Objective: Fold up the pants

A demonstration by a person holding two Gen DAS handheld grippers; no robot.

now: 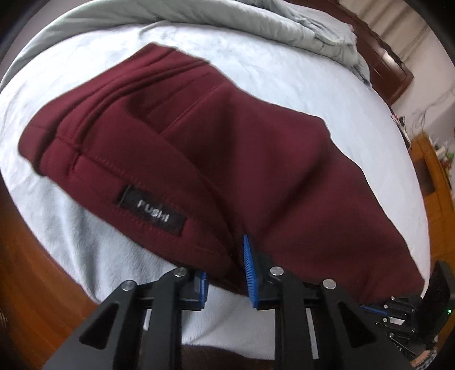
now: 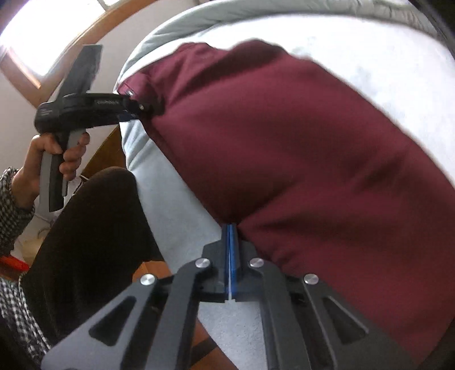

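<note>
Lying folded on my pale bed sheet (image 1: 284, 68) is one pair of maroon pants (image 1: 227, 136), thick and seamed, with a black label (image 1: 150, 212) (lettering blurred). My two grippers work its near edge: left gripper (image 1: 224, 273) spread open around a fold, right gripper (image 2: 231, 256) pinched shut on the hem. One grey duvet (image 1: 298, 25) is bunched behind, cut off.

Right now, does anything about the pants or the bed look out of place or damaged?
Nothing looks damaged or spilled. The maroon pants lie folded on the white sheet, the near edge bunched where the right gripper pinches it. The left gripper is open around the fabric edge. A grey quilt lies rumpled at the far end, which seems ordinary.
</note>
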